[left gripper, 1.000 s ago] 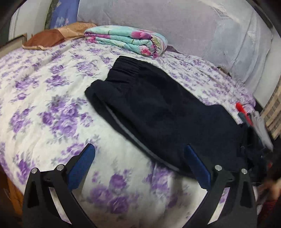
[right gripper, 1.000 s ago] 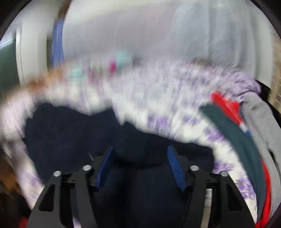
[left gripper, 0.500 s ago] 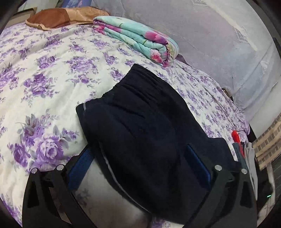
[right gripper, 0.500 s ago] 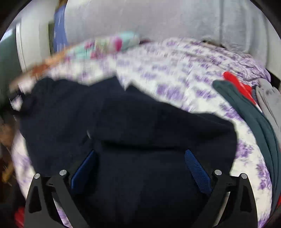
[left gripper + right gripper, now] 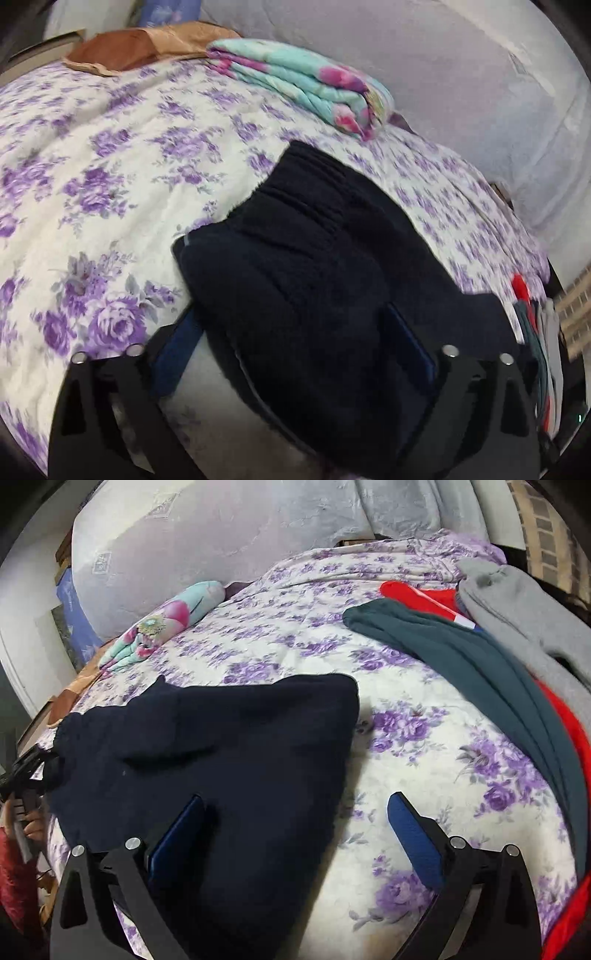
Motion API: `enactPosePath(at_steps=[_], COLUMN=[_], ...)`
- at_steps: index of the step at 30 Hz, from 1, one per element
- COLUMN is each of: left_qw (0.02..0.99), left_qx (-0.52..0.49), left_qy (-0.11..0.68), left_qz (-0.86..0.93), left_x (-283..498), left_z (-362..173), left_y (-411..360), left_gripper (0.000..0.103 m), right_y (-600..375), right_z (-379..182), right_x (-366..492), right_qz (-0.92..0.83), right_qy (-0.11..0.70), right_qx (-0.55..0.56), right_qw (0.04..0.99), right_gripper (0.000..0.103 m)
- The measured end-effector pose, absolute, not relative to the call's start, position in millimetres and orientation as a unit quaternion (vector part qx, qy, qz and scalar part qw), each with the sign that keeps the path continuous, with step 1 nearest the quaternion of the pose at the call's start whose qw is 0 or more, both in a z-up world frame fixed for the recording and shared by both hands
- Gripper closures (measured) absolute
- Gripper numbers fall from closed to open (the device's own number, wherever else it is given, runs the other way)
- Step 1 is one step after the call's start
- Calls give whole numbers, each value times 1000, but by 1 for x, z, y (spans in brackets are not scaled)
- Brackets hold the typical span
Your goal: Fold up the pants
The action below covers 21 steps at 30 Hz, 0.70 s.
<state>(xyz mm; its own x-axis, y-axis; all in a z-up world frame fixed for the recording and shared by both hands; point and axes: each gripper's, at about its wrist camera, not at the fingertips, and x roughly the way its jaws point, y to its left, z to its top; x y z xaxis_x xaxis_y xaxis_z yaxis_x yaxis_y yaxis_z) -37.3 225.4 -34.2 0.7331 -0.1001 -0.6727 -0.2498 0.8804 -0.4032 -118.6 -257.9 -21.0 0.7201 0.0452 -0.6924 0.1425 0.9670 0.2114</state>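
Lying folded on the floral bed (image 5: pixel 424 738), the dark navy pants (image 5: pixel 314 266) sit between the closing left hand-held gripper (image 5: pixel 295 339) pads, not visibly clamped; the right hand-held gripper (image 5: pixel 295 823) gapes released.

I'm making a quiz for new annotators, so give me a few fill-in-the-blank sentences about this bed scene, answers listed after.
1. The pants being folded are dark ____ in colour.
2. The bedspread is white with ____ flowers.
3. In the right wrist view, the green garment lies on a ____ one.
4. The folded floral blanket is mainly ____ with pink blooms.

Missing words: navy; purple; red; turquoise
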Motion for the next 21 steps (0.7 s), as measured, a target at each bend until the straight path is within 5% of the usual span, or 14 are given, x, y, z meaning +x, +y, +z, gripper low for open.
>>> enactPosePath(at_steps=[3, 13, 18, 21], left_qw=[902, 968, 908, 899], left_qx=[-257, 39, 147, 167], left_qy=[347, 193, 282, 310], left_qz=[3, -152, -273, -262], left_x=[-47, -117, -131, -139], left_z=[-23, 83, 20, -8], left_y=[222, 1, -140, -144], left_gripper=[80, 84, 71, 69], right_y=[-259, -292, -301, -306], right_z=[-22, -19, -18, -21], right_x=[-121, -150, -158, -162], right_qz=[-10, 3, -17, -12], right_qy=[368, 301, 274, 264], right_qx=[136, 260, 281, 296], right_qw=[920, 918, 920, 918], right_gripper=[3, 3, 3, 3])
